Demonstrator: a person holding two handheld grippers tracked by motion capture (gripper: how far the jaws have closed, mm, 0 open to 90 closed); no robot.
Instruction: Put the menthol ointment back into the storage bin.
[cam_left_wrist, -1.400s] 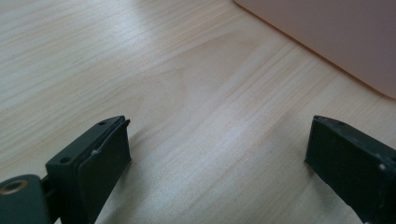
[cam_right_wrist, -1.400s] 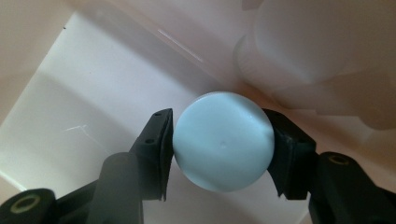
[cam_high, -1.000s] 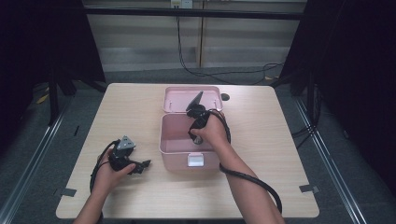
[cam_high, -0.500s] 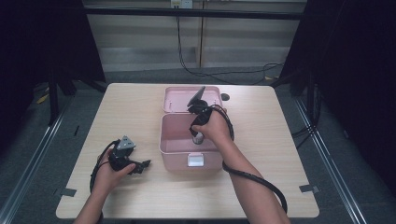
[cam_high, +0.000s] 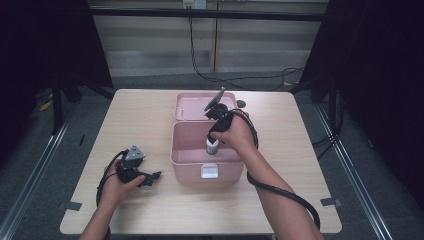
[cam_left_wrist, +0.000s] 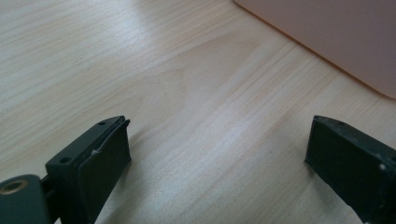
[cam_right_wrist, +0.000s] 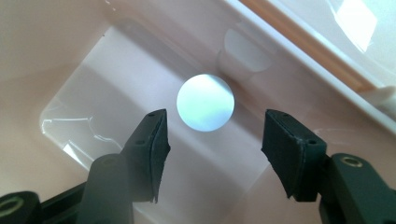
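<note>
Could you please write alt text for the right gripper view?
The right gripper hangs open, looking down into a pink box, above a small round white-topped object standing on the box floor. Nothing touches its pads.

One light wooden table (cam_high: 150, 125) with rounded corners. One pink plastic box (cam_high: 187, 155) stands on it, a white latch on its near wall, and one pink plastic lid (cam_high: 190, 107) lies flat just beyond the box's far edge. One small white bottle (cam_high: 212, 146) with a round pale cap stands inside the box, towards its right side. Two black two-jaw grippers: the left gripper (cam_high: 150, 177) on the table to the left of the box, the right gripper (cam_right_wrist: 212, 140) above the box, over the bottle. Two bare forearms come in from the near edge. Two grey tape strips sit on the table's near corners, one left, one right.
</note>
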